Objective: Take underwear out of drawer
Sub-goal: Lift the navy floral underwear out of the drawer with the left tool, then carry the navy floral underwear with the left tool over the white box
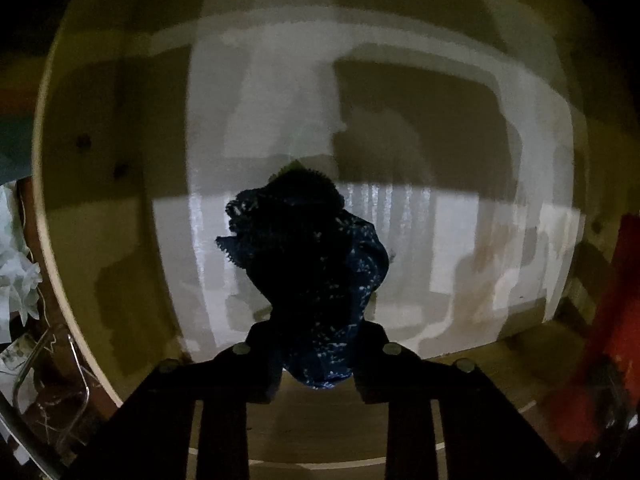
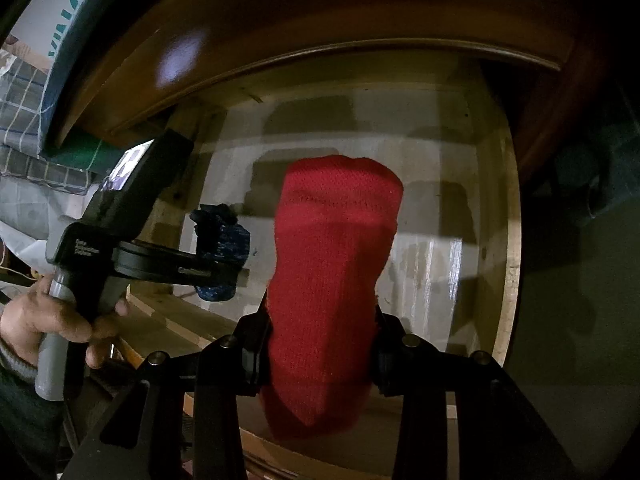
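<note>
Left wrist view: the left gripper (image 1: 318, 354) has its two fingers closed onto a bunched dark blue garment (image 1: 316, 280) with pale speckles; the cloth stands up from between the fingers toward 12 o'clock and a small fold hangs below them. Behind it lies the drawer (image 1: 460, 240), seen from above, its pale glossy bottom patterned with shadow bands and its wooden walls curving round at 9 and 3 o'clock. A red shape (image 1: 616, 300) shows blurred at 3 to 4 o'clock; what it is cannot be told from this view alone. At 8 o'clock, outside the drawer wall, lie white crumpled paper or cloth (image 1: 16, 276) and a bent metal wire frame (image 1: 48, 372). Right wrist view: the right gripper (image 2: 320, 354) is clamped on a red knitted garment (image 2: 332, 280), which fills the centre and rises toward 12 o'clock, with a lower end drooping past the fingers at 6 o'clock. At 9 o'clock the left gripper (image 2: 224, 256) appears side-on, held by a bare hand (image 2: 52, 320) on its grey handle, the blue garment (image 2: 222, 236) pinched at its tip, above the drawer's left wall. The drawer (image 2: 506, 240) is pulled out beneath a dark wooden cabinet front (image 2: 280, 20) running across 11 to 1 o'clock. Checked fabric (image 2: 20, 112) sits at 10 o'clock.
</note>
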Demonstrator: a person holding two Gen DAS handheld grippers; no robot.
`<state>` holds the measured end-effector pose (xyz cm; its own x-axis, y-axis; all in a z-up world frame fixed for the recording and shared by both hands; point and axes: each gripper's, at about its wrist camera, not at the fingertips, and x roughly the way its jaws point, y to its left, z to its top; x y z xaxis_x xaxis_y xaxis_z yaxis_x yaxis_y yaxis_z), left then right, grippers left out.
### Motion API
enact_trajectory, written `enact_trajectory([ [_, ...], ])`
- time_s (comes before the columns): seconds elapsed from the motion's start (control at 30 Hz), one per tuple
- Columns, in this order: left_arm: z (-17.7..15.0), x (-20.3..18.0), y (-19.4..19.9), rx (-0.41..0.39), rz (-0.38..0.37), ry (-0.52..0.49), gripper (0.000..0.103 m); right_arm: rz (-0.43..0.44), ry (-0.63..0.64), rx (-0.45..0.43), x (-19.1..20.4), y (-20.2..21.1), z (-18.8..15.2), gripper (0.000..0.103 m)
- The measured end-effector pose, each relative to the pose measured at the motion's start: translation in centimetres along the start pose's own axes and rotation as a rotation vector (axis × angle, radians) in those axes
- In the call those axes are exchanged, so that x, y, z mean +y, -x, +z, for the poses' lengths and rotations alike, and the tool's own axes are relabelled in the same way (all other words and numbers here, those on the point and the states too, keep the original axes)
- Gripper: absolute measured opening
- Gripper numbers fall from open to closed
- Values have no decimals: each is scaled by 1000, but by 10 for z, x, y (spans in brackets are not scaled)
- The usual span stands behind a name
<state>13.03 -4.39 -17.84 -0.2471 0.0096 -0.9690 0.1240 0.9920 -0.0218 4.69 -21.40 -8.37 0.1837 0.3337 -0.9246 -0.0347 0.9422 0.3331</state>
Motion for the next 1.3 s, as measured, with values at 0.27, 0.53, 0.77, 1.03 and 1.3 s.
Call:
enact_trajectory([
  [0.27,-27,-1,31,-137,-37,-7,25,-30,-6,-1,0,0,0,36],
  [0.53,-61,6,60,-314,-44,-15,25,-66,3,-4,3,-1,-1,36],
  [0.77,-87,25,78,-418,-45,14,25,-73,-5,-7,2,0,-1,36],
  [1.03,-112,39,103,-537,1,21,25,-97,2,-2,1,-2,0,36],
  [1.3,-135,40,140,-641,22,0,25,-106,12,11,1,-3,1,36],
])
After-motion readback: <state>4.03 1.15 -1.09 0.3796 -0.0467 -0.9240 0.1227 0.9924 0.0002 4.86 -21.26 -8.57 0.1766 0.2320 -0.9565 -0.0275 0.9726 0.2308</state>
